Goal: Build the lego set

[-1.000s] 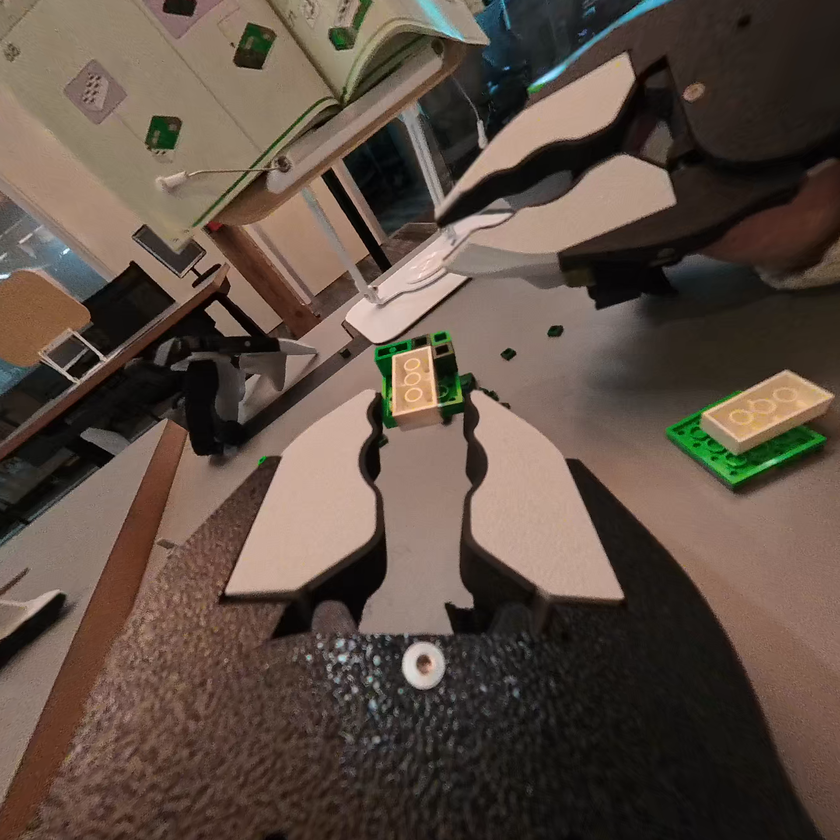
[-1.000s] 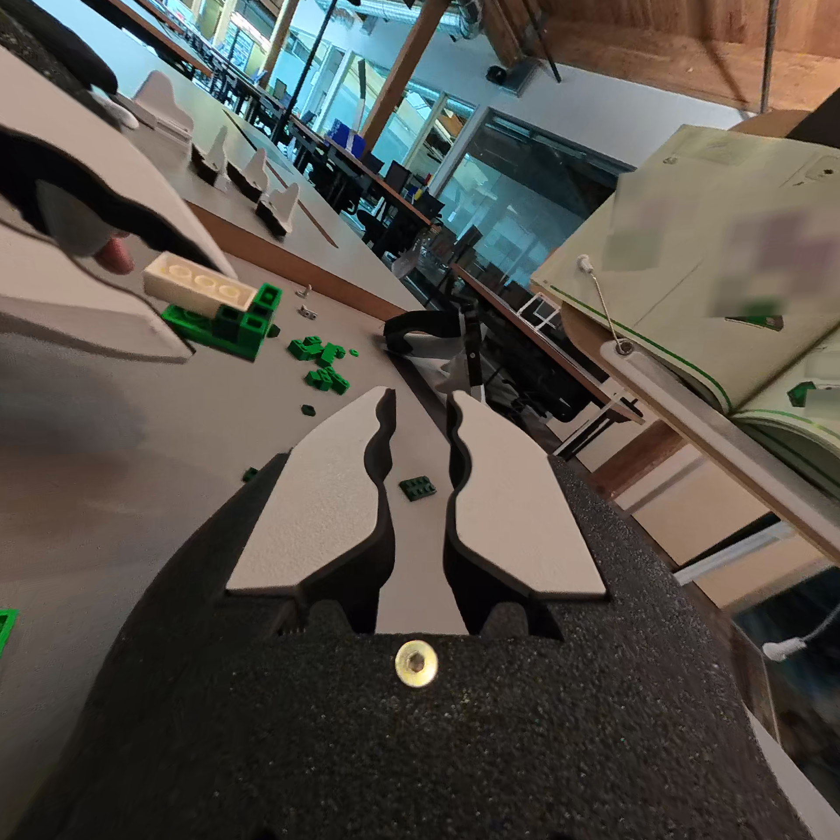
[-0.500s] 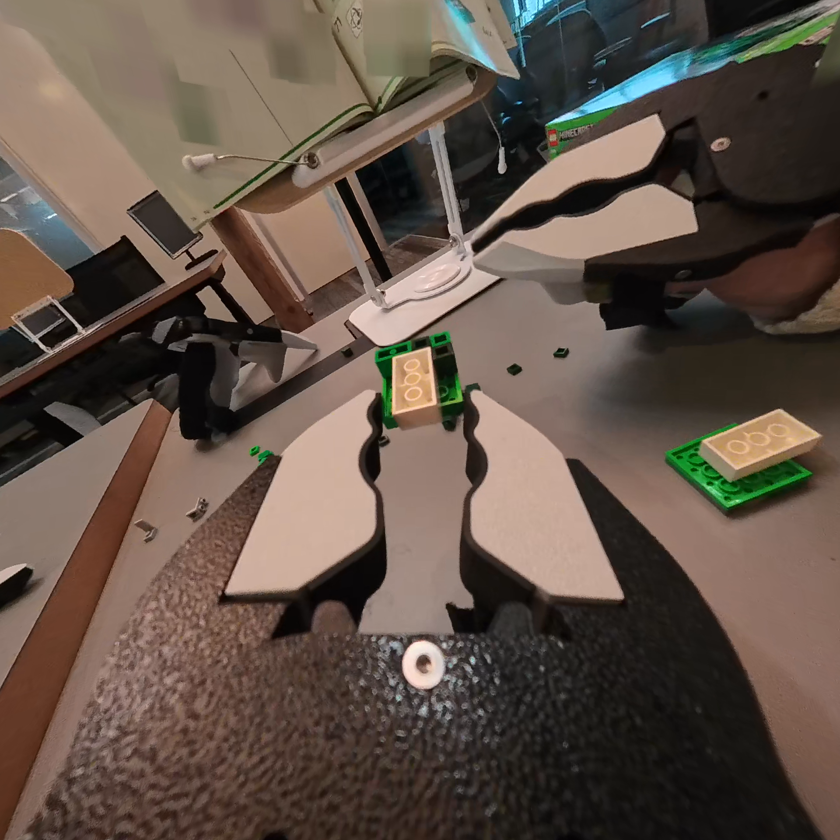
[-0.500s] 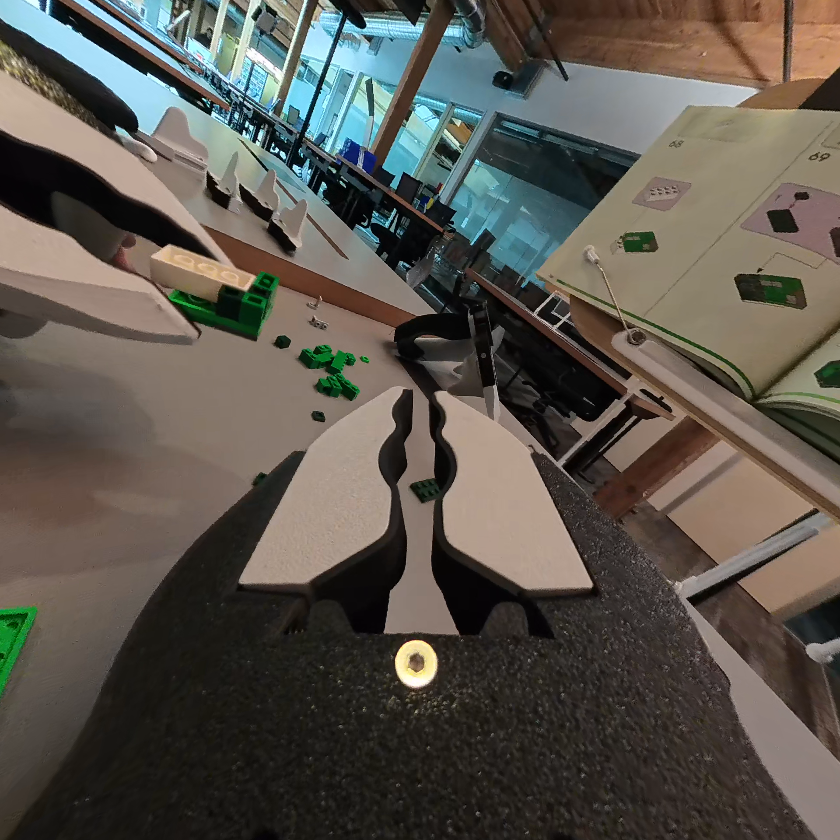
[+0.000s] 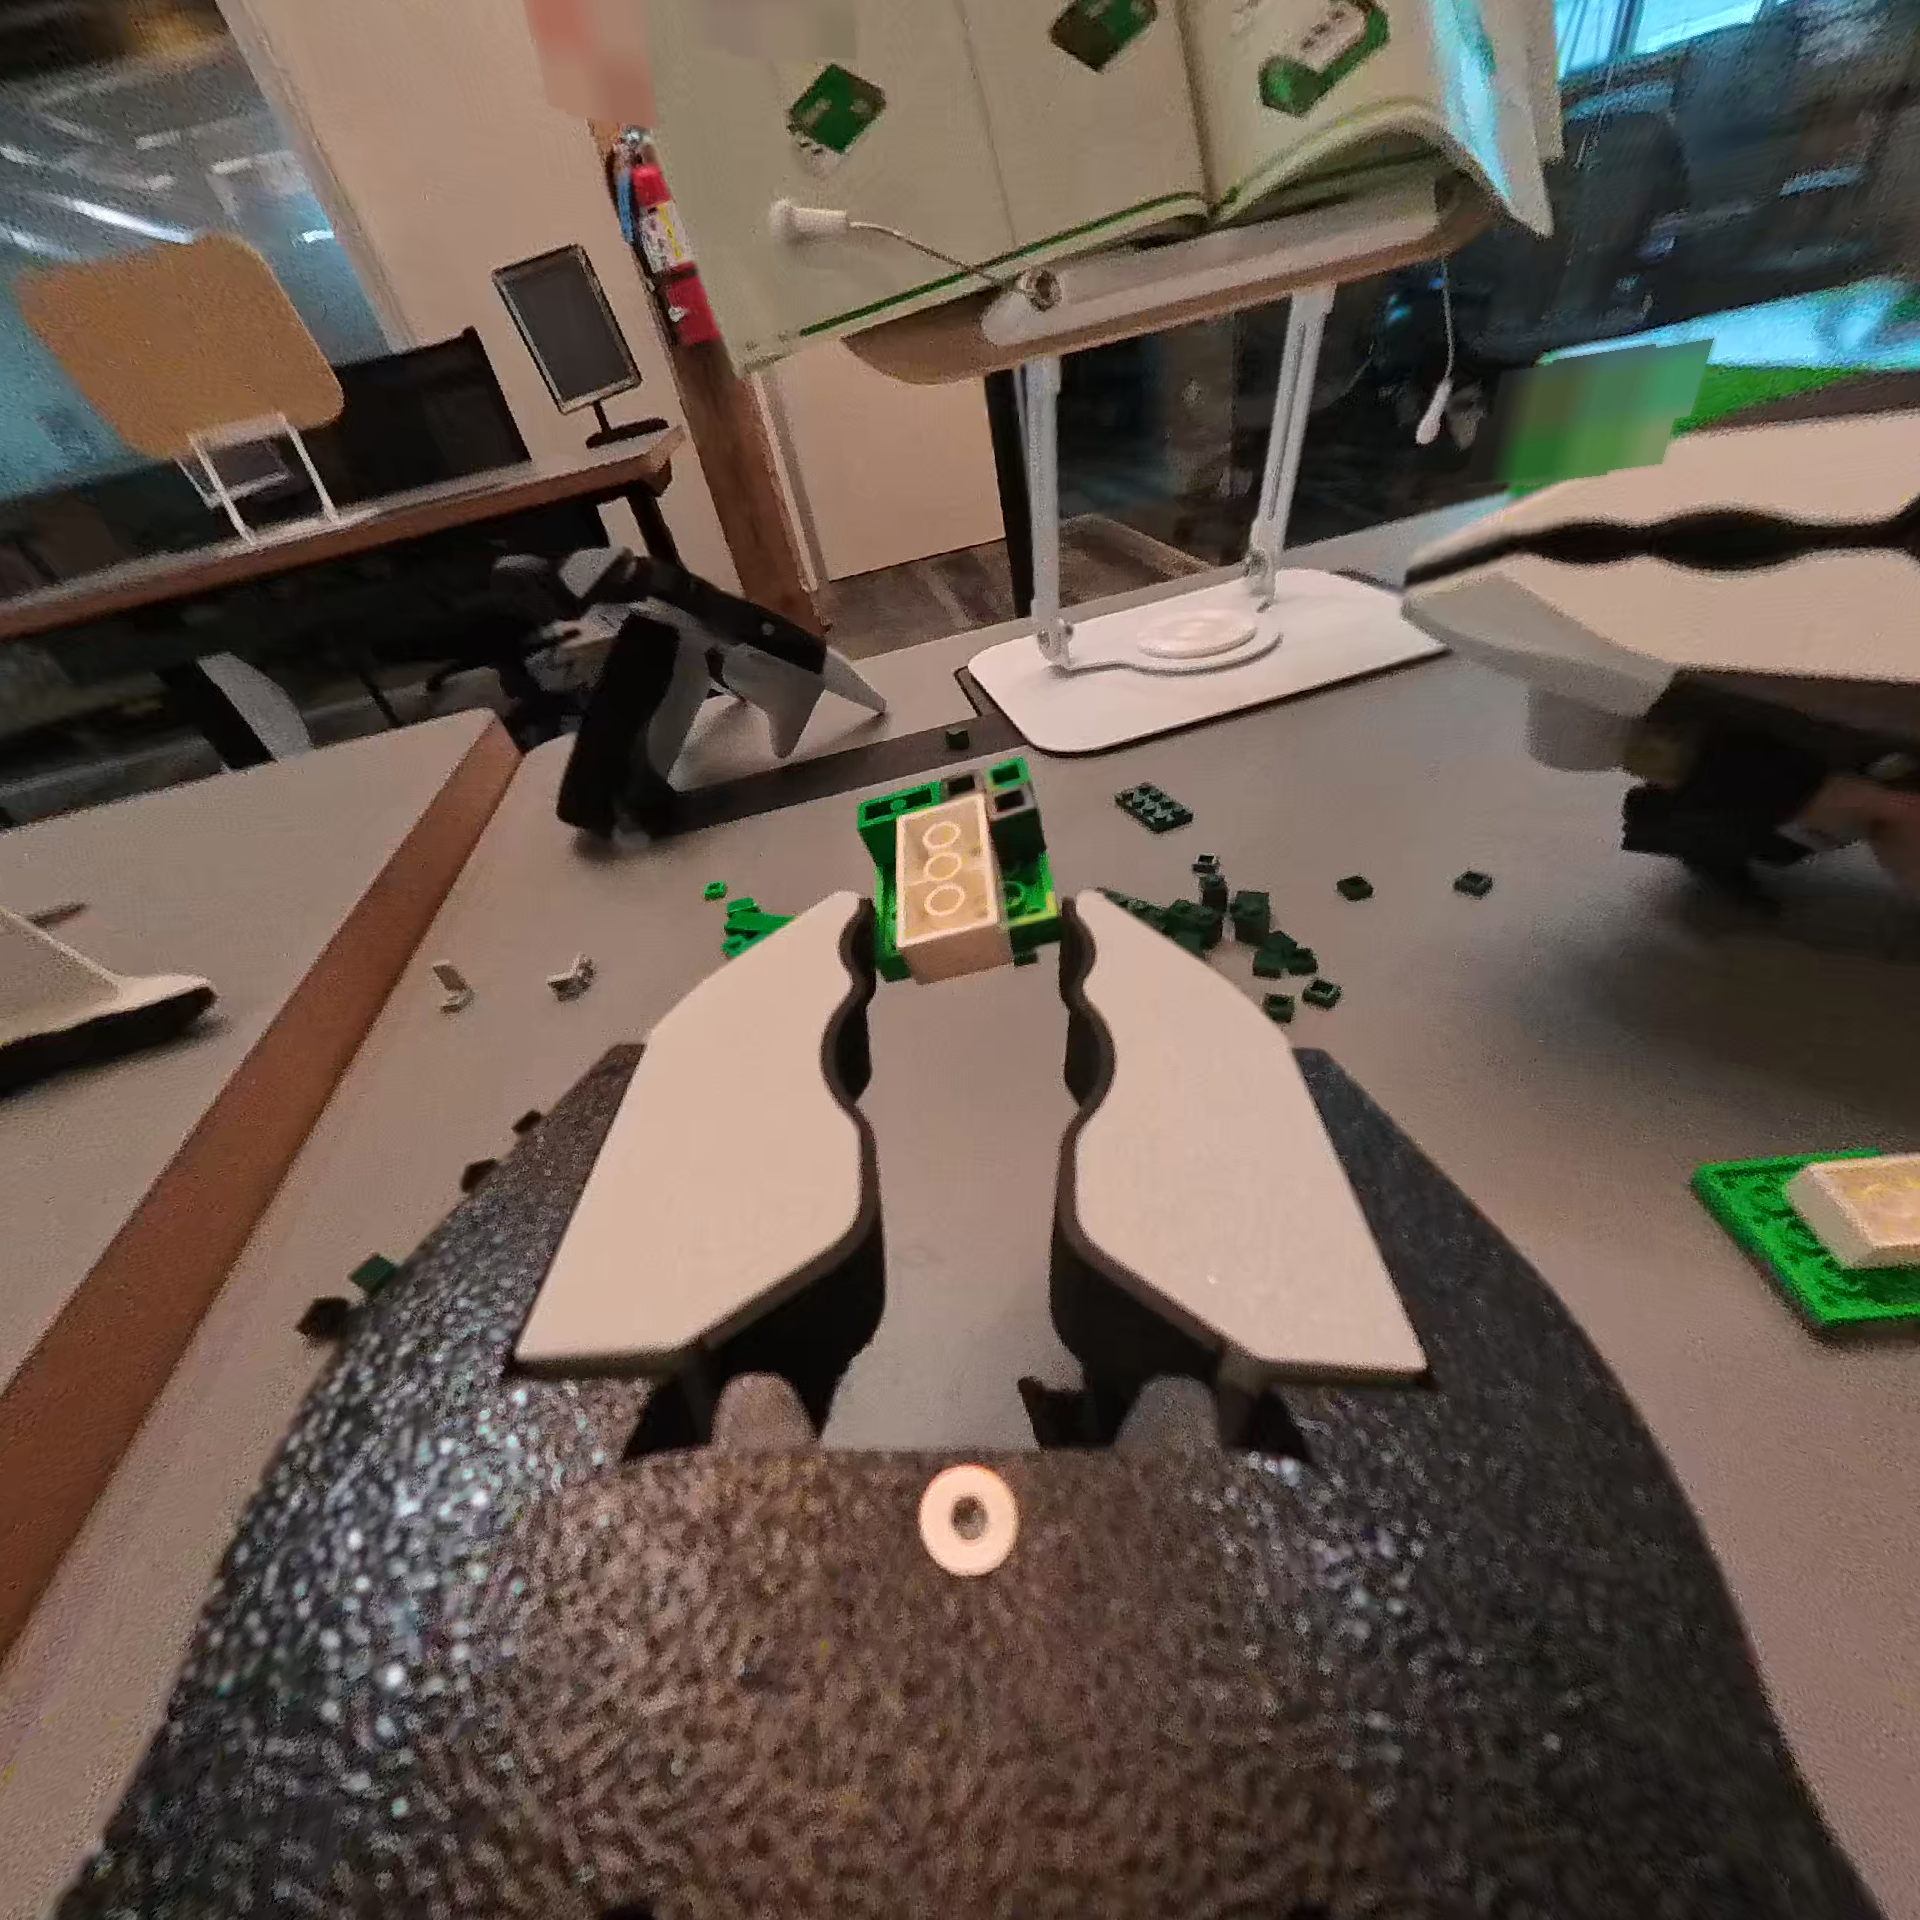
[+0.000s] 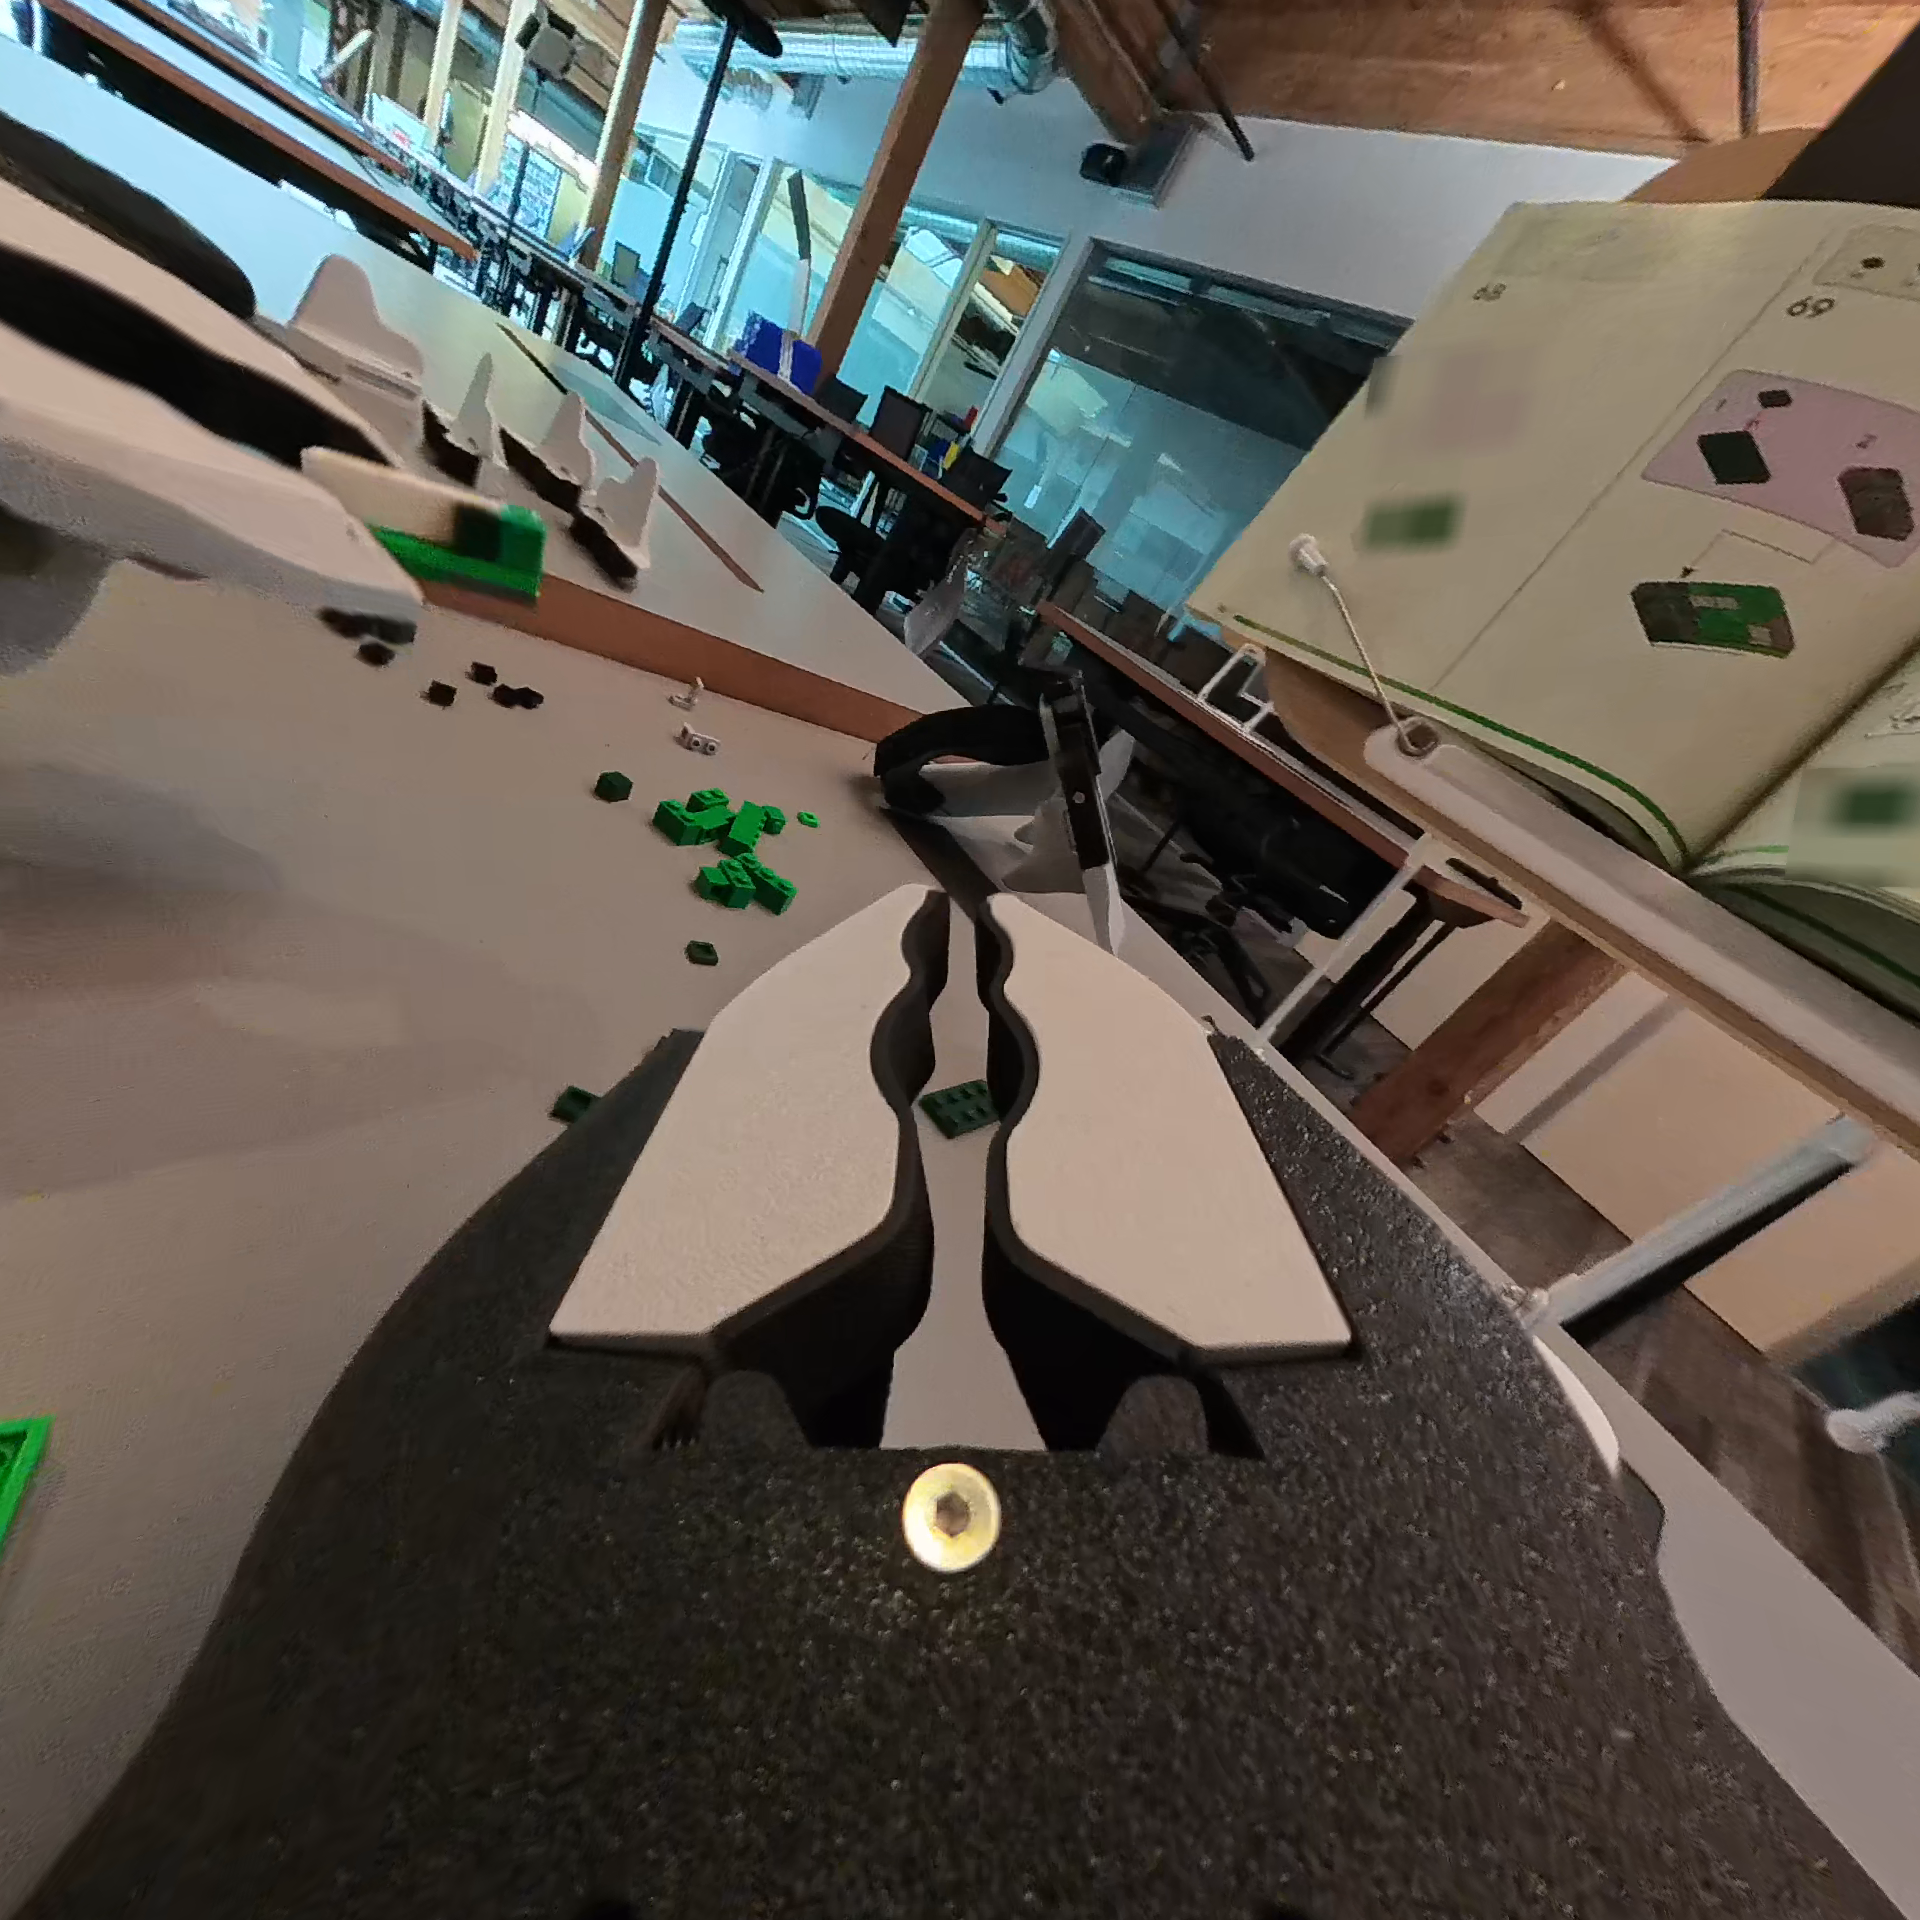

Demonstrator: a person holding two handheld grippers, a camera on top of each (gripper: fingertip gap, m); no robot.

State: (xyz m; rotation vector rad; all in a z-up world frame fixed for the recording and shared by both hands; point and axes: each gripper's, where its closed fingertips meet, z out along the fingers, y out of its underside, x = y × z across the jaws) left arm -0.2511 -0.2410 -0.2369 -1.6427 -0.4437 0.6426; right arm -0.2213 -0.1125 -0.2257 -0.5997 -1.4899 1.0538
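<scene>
Left gripper (image 5: 964, 935): fingers clamped on green-and-white lego assembly (image 5: 951, 883), lifted above table (image 5: 1507, 1039) for access. Right gripper (image 6: 964, 906): fingers nearly closed, straddling dark green plate (image 6: 958, 1110) lying on table, positioned apparently for pickup

both wrist views sit low, sharing the grey table (image 5: 1558, 1039).

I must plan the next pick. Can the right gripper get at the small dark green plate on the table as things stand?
Probably yes. The dark green plate lies flat between the fingers of the right gripper, with nothing over it, though the jaws are nearly shut.
</scene>
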